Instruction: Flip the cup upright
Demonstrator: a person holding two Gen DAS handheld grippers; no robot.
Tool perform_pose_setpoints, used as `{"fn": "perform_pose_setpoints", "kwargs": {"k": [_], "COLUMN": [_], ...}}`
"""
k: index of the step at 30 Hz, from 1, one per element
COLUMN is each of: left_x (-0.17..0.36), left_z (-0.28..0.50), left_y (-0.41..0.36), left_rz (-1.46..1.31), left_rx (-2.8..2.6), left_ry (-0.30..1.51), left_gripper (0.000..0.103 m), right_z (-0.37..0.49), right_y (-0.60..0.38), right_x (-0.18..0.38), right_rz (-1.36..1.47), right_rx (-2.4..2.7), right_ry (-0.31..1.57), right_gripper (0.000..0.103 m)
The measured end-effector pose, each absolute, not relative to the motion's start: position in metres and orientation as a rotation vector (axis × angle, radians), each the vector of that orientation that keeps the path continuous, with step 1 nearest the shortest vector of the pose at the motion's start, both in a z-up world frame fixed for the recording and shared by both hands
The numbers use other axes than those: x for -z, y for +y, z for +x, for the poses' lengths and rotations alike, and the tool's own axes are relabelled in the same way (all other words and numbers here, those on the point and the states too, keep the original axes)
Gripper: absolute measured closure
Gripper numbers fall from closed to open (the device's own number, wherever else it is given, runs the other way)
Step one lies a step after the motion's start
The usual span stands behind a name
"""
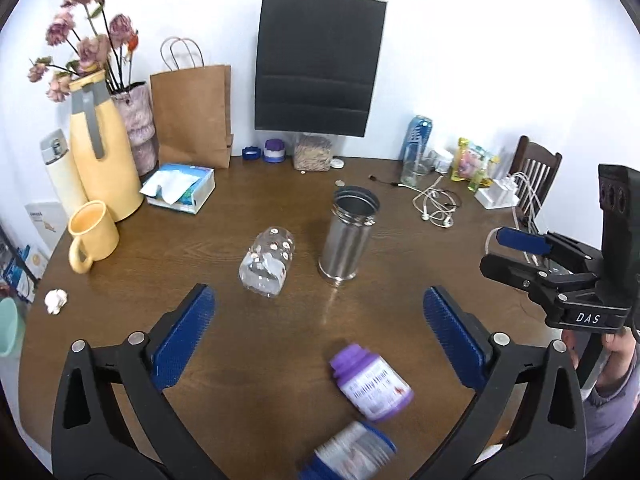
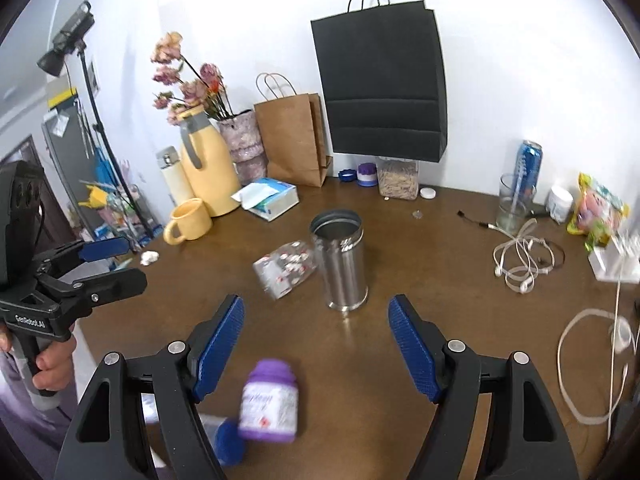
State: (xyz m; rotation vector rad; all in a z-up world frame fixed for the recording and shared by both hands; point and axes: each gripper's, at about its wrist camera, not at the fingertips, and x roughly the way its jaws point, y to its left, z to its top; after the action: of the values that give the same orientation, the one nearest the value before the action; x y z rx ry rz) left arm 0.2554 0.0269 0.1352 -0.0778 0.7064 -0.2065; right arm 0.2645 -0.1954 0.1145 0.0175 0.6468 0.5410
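A clear cup with small red and white prints (image 1: 267, 266) lies on its side in the middle of the brown table (image 1: 224, 208); it also shows in the right wrist view (image 2: 285, 269). A steel cup (image 1: 349, 236) stands upright with its mouth up just right of it, also in the right wrist view (image 2: 341, 260). My left gripper (image 1: 319, 300) is open and empty, short of both cups. My right gripper (image 2: 316, 308) is open and empty, a little in front of the steel cup. Each gripper shows at the edge of the other's view.
Two purple-and-blue pill bottles (image 1: 370, 380) lie near the front edge. A yellow mug (image 1: 91, 236), a yellow jug (image 1: 100, 148), a tissue box (image 1: 180, 188) and a flower vase stand at left. Paper bags (image 1: 316, 64) lean at the back. Cables (image 1: 436, 204), a glass and a can lie at right.
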Motion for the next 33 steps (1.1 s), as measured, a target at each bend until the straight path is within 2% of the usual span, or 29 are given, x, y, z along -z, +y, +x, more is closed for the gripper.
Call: {"fn": "perform_pose_setpoints", "kwargs": {"k": [1,6,9,19,24,33], "left_x": [-0.137,-0.129,-0.115,-0.041,-0.018,-0.017], "left_z": [0.244,0.184,0.140,0.030,0.000,-0.011], "left_y": [0.026,0.024,0.024,0.032,0.041,0.038], "left_rz": [-0.081,-0.079,-0.048,-0.047,-0.097,-0.060], "left_rx": [0.200,0.174,0.079,-0.056,-0.097,-0.120], "left_ry": [0.704,0.661,0.576,0.527,0.592,0.559], "left_gripper": [0.000,0.000,0.000,0.000,0.000,0.000], "right_z": [0.253,0.188,0.150,0.056,0.012,0.010], "right_y": [-0.198,-0.203,-0.194,-0.188,-0.183,-0.163], "right_x": [-0.113,-0.088,-0.063,0.017,0.027,0.023], "right_rz": [0.029,0.056,0.019,0.128,0.137,0.072], "right_rx": [-0.538,-0.558,-0.552,-0.430,-0.437,-0.462], "right_ry": [0.633,0.642,0.669,0.687,0.655,0.623], "right_gripper": [0.018,0.018,0.018,0.018,0.018,0.018]}}
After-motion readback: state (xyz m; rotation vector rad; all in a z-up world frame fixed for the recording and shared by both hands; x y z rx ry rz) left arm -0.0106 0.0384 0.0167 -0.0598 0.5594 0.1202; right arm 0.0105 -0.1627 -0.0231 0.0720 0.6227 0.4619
